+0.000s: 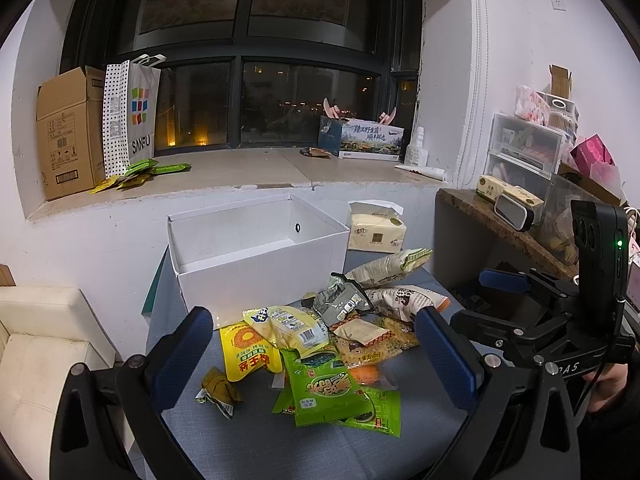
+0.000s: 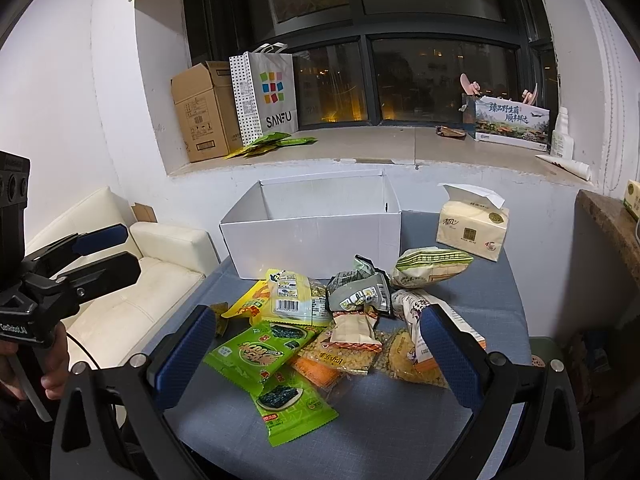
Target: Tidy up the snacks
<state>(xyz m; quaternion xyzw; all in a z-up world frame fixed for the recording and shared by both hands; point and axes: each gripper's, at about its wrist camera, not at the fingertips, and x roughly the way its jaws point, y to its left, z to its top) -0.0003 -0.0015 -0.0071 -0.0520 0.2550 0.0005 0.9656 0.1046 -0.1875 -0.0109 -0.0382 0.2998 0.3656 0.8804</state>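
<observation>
A pile of snack packets lies on the blue-grey table in front of an open white box, which looks empty. The pile has green seaweed packets, a yellow packet, a pale yellow bag, a grey packet and a beige striped bag. My left gripper is open and empty, held above the pile. My right gripper is open and empty, also above the pile. Each gripper shows at the edge of the other's view.
A tissue pack stands right of the box. A cream sofa is left of the table, a dark shelf with clutter to the right. The windowsill holds a cardboard box, a paper bag and green packets.
</observation>
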